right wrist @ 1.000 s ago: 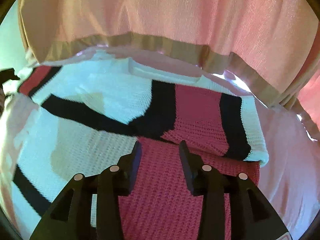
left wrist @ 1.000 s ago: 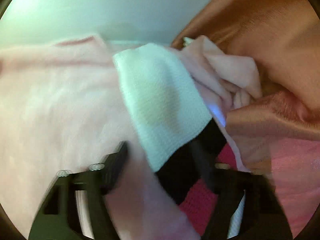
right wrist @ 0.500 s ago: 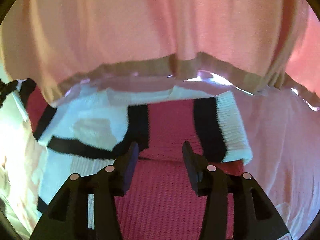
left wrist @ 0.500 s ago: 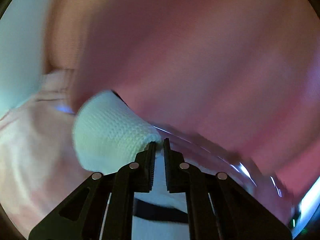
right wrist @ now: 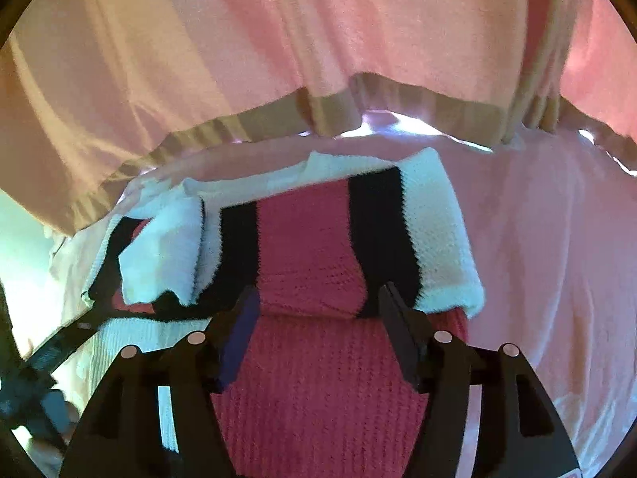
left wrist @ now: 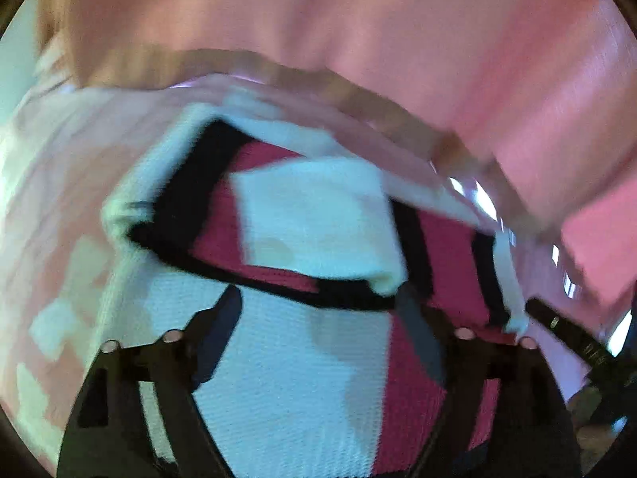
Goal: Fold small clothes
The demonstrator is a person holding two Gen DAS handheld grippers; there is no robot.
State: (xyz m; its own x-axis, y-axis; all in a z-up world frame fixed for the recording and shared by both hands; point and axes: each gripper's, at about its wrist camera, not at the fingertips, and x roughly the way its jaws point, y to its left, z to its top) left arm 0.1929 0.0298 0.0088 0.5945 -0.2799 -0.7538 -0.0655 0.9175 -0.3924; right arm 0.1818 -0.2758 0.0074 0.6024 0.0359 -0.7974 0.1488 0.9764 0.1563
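A small knitted sweater in white, black and red point(left wrist: 302, 358) lies on pale pink cloth. One white sleeve point(left wrist: 318, 223) lies folded over its body. My left gripper point(left wrist: 318, 310) is open just above the sweater's white part, holding nothing. In the right wrist view the sweater point(right wrist: 318, 378) fills the lower middle, with the other sleeve point(right wrist: 374, 231) folded across the top. My right gripper point(right wrist: 318, 310) is open over the red part, empty. The left view is blurred.
A pink cloth with a tan hem point(right wrist: 318, 59) hangs behind the sweater; it also shows in the left wrist view point(left wrist: 398, 40). Pale pink cloth point(right wrist: 557, 259) covers the surface around the sweater. The other gripper's black body point(right wrist: 36, 378) shows at the left edge.
My left gripper was shut on the white sleeve half a second ago; it has let go and opened, and the sleeve now lies across the sweater. My right gripper has opened wider.
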